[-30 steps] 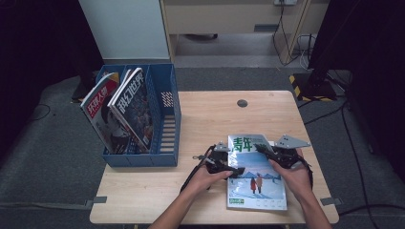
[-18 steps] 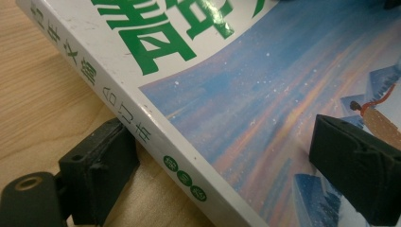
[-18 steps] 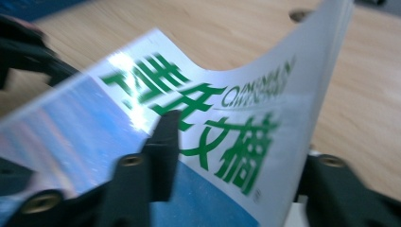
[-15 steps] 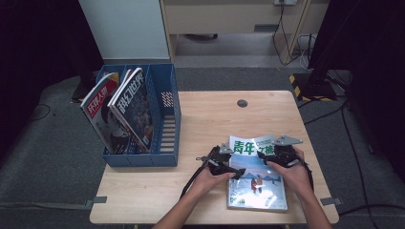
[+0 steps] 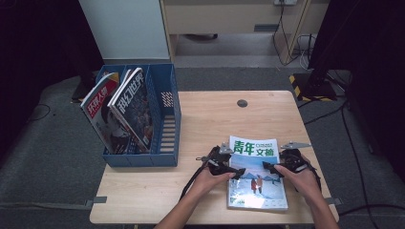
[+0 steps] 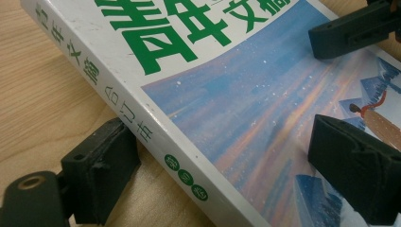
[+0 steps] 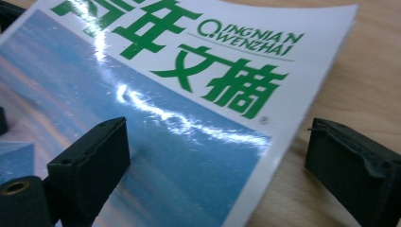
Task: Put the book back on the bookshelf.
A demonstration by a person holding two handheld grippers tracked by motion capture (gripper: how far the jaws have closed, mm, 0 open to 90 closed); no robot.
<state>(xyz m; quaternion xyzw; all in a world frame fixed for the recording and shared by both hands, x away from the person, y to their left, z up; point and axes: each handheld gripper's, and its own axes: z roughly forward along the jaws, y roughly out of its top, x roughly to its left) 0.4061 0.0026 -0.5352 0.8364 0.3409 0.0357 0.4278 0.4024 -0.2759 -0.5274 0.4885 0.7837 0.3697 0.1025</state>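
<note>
A magazine (image 5: 258,176) with green characters on a white band and a blue sky picture lies flat on the wooden table (image 5: 215,119), front right. My left gripper (image 5: 236,171) is at its spine, open. In the left gripper view (image 6: 222,165) one jaw rests on the wood beside the spine and the other stands over the cover (image 6: 227,94). My right gripper (image 5: 268,167) is at the opposite edge. Its jaws have just been opening and now stand wide (image 7: 222,161) astride that edge of the magazine (image 7: 165,118), without pressing on it.
A blue file rack (image 5: 162,119) stands at the table's left with two magazines (image 5: 102,112) (image 5: 133,107) leaning in it. A small dark round cap (image 5: 242,103) sits near the far edge. The table's front and right edges are close to both hands.
My right gripper has come down and nearer to the person, and its jaws have opened off the magazine's right edge. The magazine has settled flat. The left gripper has stayed put.
</note>
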